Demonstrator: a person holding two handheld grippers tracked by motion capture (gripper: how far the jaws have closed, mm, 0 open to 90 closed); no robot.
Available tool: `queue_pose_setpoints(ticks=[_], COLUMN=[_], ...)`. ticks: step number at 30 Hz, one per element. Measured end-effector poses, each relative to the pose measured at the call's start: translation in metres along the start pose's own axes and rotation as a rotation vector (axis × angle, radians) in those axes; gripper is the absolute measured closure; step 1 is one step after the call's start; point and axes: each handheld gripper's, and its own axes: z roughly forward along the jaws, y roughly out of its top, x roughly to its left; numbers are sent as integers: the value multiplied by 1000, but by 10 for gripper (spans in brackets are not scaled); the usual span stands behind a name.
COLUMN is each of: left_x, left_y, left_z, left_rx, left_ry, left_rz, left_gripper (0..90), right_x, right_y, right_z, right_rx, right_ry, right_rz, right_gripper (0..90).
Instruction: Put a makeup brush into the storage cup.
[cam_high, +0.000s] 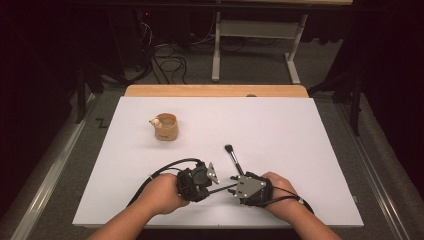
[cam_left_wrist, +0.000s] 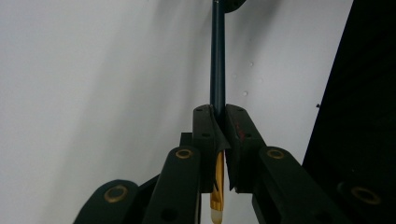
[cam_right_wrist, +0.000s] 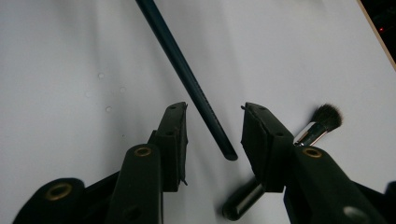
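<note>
Left tongs (cam_left_wrist: 218, 122) clenched on a thin dark brush handle (cam_left_wrist: 217, 60)

Its free end lies between the released right tongs (cam_right_wrist: 214, 135), untouched by either pad. Just right of them, a makeup brush (cam_high: 233, 159) rests on the white table (cam_high: 280, 125); a wooden cup (cam_high: 166, 127) stands far left.

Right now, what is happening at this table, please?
A person works with two hand-held grippers over a white table. The left gripper is shut on a thin dark stick, and its free end reaches between the open jaws of the right gripper, which do not press on it. A makeup brush lies on the table beside the right gripper. A small wooden cup stands farther back.
</note>
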Motion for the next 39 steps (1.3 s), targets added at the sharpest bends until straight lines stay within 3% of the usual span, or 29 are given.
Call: queue_pose_setpoints(ticks=[24,29,39], left_x=[-1,-1,0], left_y=[1,2,3], left_z=[-2,-1,-2], left_rx=[-6,-1,10], left_ry=[-10,-10,-9], left_rz=[2,3,11], left_gripper=[832,832,831], right_x=[-2,-1,-2], right_y=[1,2,3], right_z=[3,3,3], right_rx=[20,14,24], right_ry=[20,17,20], right_rz=[-50,-44,-75], right_gripper=[746,746,771])
